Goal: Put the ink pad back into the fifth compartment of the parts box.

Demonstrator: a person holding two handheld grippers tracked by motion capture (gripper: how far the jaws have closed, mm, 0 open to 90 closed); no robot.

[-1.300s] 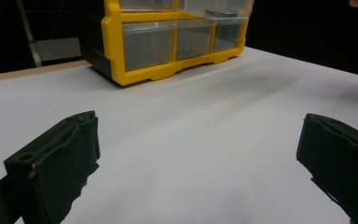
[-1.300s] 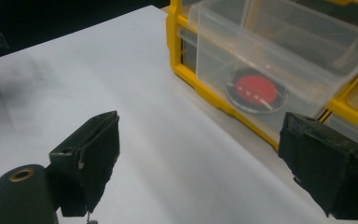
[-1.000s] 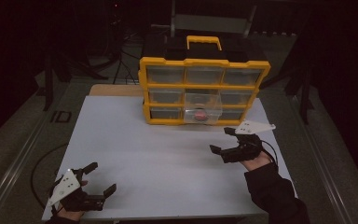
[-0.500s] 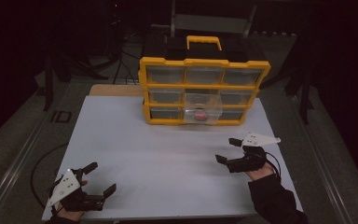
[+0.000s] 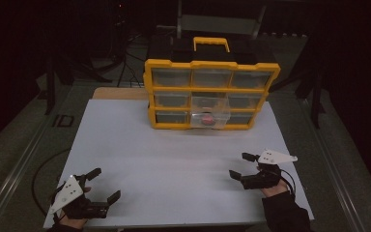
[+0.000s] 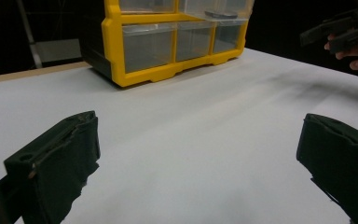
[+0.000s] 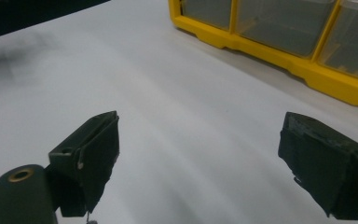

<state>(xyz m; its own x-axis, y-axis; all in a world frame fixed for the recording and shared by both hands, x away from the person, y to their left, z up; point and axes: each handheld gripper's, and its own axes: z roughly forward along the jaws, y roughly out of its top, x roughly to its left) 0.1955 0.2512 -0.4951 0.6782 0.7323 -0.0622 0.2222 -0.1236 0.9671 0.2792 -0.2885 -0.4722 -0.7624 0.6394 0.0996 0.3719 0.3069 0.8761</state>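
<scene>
A yellow drawer organizer point(image 5: 211, 94) with clear drawers stands upright at the back middle of the white table point(image 5: 174, 159). One middle drawer point(image 5: 210, 110) is pulled out, with a small red thing point(image 5: 206, 119) in it. My left gripper point(image 5: 105, 184) rests at the front left corner, open and empty; its view point(image 6: 198, 158) looks across bare table at the organizer point(image 6: 168, 46). My right gripper point(image 5: 240, 165) is low over the table at the front right, and its jaws have just been opening wider. Nothing lies between them point(image 7: 205, 154).
The white sheet ends close behind both hands at the front edge. A wooden strip point(image 5: 118, 93) shows at the back left beside the organizer. Dark stands and cables surround the table. The right hand's gripper point(image 6: 342, 32) shows far off in the left gripper view.
The right gripper has come down and back toward the front right edge of the table. The left gripper has stayed where it was.
</scene>
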